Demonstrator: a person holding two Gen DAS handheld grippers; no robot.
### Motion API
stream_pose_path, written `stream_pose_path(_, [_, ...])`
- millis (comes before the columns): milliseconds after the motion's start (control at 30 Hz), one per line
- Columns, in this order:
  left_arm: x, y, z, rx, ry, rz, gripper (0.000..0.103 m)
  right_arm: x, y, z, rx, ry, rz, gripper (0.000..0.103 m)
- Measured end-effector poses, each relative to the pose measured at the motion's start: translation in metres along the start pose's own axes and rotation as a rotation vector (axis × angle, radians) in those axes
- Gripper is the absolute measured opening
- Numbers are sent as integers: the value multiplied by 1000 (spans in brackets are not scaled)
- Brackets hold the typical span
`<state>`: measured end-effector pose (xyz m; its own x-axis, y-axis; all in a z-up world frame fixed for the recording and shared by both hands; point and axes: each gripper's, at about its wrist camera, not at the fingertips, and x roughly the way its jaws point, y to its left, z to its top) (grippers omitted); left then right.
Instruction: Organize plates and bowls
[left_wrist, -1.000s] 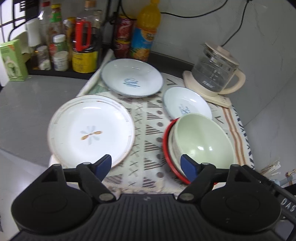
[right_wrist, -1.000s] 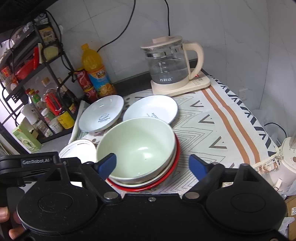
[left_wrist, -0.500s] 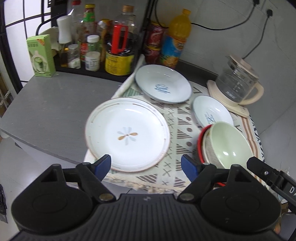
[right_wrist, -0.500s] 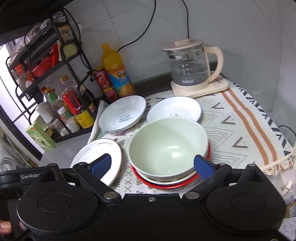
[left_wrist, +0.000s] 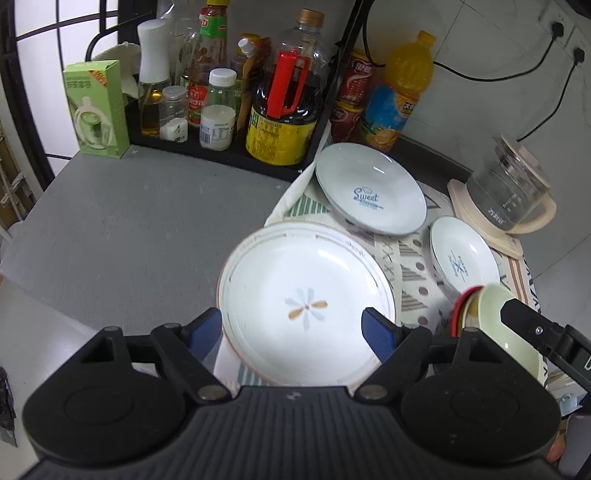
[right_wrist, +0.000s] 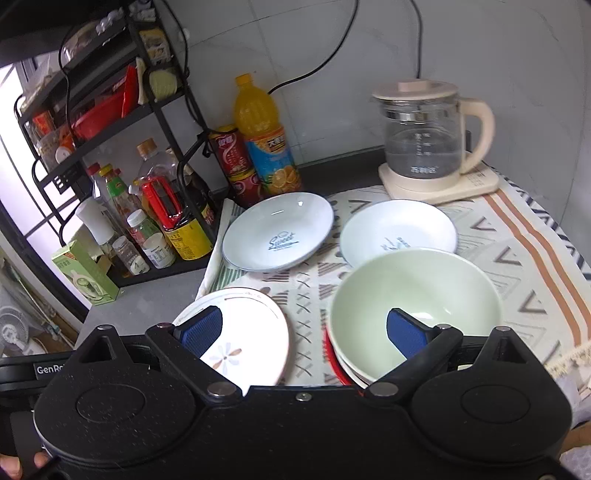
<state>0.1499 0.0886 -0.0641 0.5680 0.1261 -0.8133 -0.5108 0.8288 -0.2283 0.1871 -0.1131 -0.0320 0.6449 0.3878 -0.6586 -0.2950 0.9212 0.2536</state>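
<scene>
Your patterned cloth carries, in descending size, the flower plate at its left edge, the green bowl stacked on a red-rimmed dish, the "Sweet" plate and a small plate. Your left gripper hangs spread over the flower plate; your right gripper, jaws just widened, grips nothing.

The widest free room is offered by the bare grey counter on the left. Its far edge is blocked by a black rack crowded with bottles. On the patterned cloth, narrow strips are left between the flower plate, the "Sweet" plate, the small plate and the green bowl. The far right corner is taken by a glass kettle; an open stretch of cloth lies right of the bowl.
</scene>
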Motion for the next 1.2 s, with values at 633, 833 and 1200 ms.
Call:
stream_pose_path(633, [81,-1,99,86,-10,-192,78,78,34,50,110,-22,-103,85])
stream_pose_path(833, [111,-9,114,108,18,-235,73,106,34,55,153,-1,-129,70])
stream_pose_path(1200, [171,-19,125,85,89,-283,43,156,23,53,226,75,-120,41])
